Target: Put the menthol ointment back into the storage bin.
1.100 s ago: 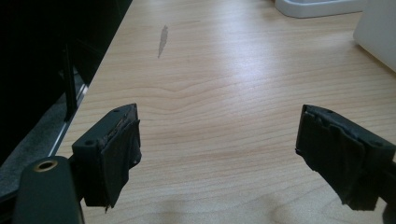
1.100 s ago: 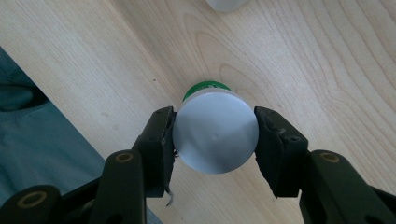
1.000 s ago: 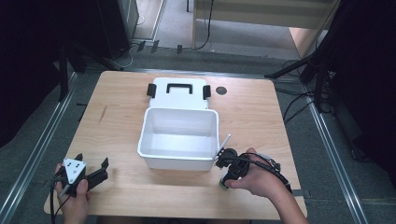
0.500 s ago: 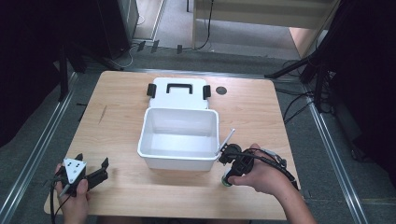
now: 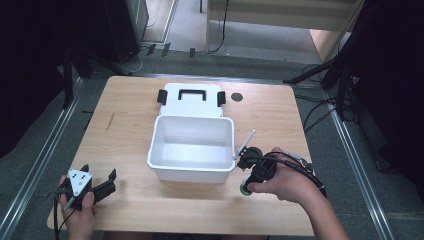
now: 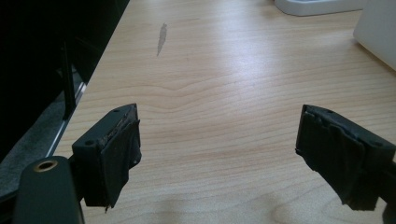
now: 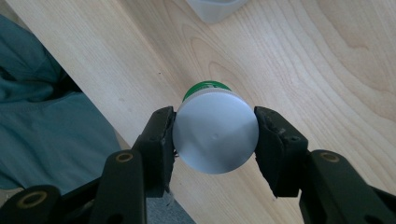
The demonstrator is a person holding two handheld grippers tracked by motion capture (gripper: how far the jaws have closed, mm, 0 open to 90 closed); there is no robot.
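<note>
So the right gripper is pinching a small green bottle with a white screw cap, one jaw pressed on each side of the cap, and the right gripper view looks straight down on that cap with a sliver of green peeking out behind it. From the high view the bottle sits near the front right part of the wooden table, just off the front right corner of the white plastic bin; I can't tell whether its base is touching the wood or hanging just above it. That bin is open, and its white lid with the black handle and black clips lies flat right behind it, touching or nearly so. A small dark round spot sits on the tabletop beside the lid. Over on the other side, the left gripper is down by the front left corner of the table, well apart from the bin, with its jaws spread wide and nothing but bare wood between them.
</note>
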